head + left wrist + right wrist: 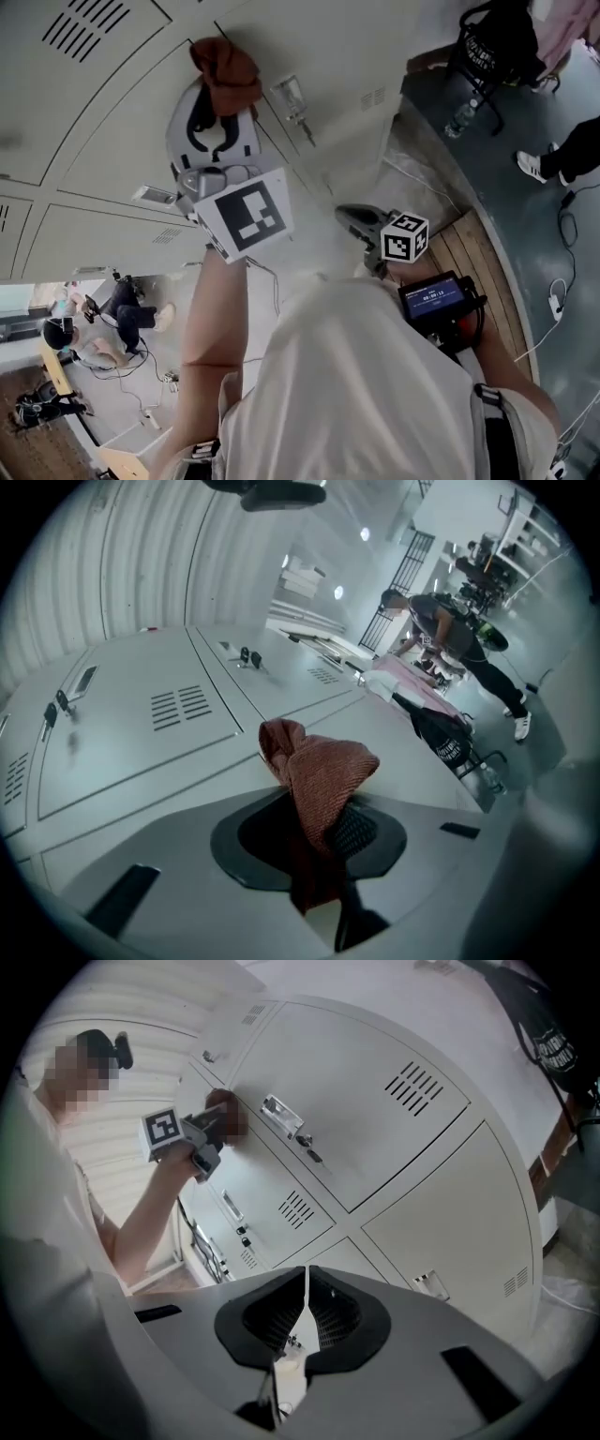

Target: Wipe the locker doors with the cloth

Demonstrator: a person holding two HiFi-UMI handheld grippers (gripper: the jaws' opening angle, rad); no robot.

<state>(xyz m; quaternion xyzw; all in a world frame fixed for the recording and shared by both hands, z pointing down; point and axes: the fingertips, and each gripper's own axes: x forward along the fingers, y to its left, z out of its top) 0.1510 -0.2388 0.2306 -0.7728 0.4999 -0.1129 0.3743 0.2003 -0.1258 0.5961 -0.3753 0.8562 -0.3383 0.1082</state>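
A rust-red cloth is bunched in my left gripper, whose jaws are shut on it. The cloth touches a pale grey locker door just left of its metal latch. In the left gripper view the cloth's tail hangs down between the pads of that gripper. My right gripper hangs lower, away from the lockers, shut with nothing in it. The right gripper view shows its jaws closed, and beyond them the left gripper and the cloth at the vented door.
Several vented locker doors with latches and small padlocks fill the wall. A black bag on a chair, a water bottle and a person's shoe stand at the right. Wooden boards and floor cables lie nearby. People sit far off.
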